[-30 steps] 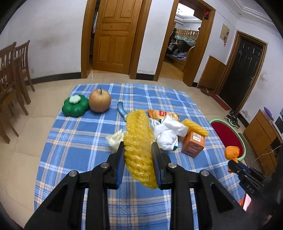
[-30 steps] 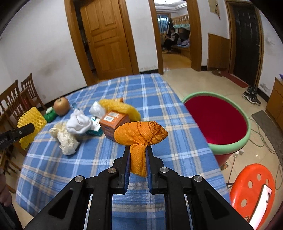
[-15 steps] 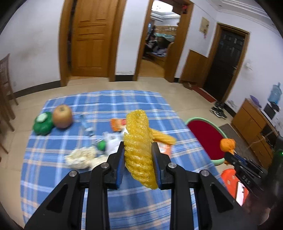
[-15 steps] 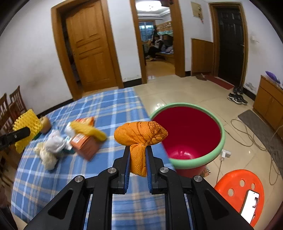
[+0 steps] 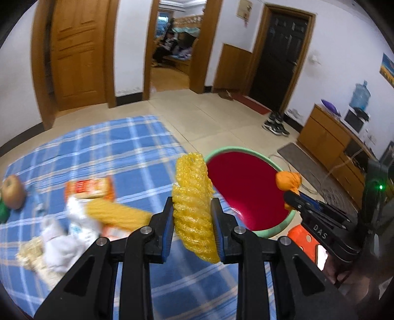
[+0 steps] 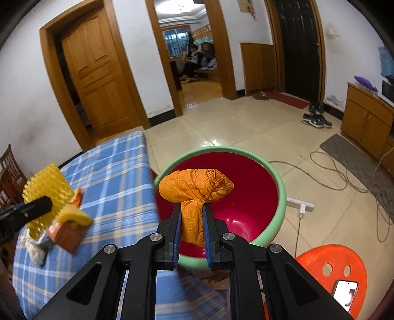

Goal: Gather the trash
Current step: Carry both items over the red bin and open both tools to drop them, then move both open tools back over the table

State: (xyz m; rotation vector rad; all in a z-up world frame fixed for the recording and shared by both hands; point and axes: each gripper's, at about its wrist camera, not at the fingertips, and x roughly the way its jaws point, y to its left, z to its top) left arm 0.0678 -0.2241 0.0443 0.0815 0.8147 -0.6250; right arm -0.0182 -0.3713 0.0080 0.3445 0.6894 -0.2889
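Blurred wrappers and an orange carton point(image 5: 90, 188) litter the blue-checked bench point(image 5: 123, 152) at left. Left fingers point(image 5: 165, 221) clamp yellow foam netting point(image 5: 193, 209); right fingers point(image 6: 177, 222) pinch a knotted orange cloth bundle point(image 6: 195, 188) over the green-rimmed red bin point(image 6: 279, 197).

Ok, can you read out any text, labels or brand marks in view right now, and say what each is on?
"DAS": white letters on the black body of the right tool, seen from the left wrist.
Orange packet on the table: has print, too blurred to read.
Orange box: label blurred, unreadable.
Wall plaque by the black door: too small to read.
Nothing else legible.
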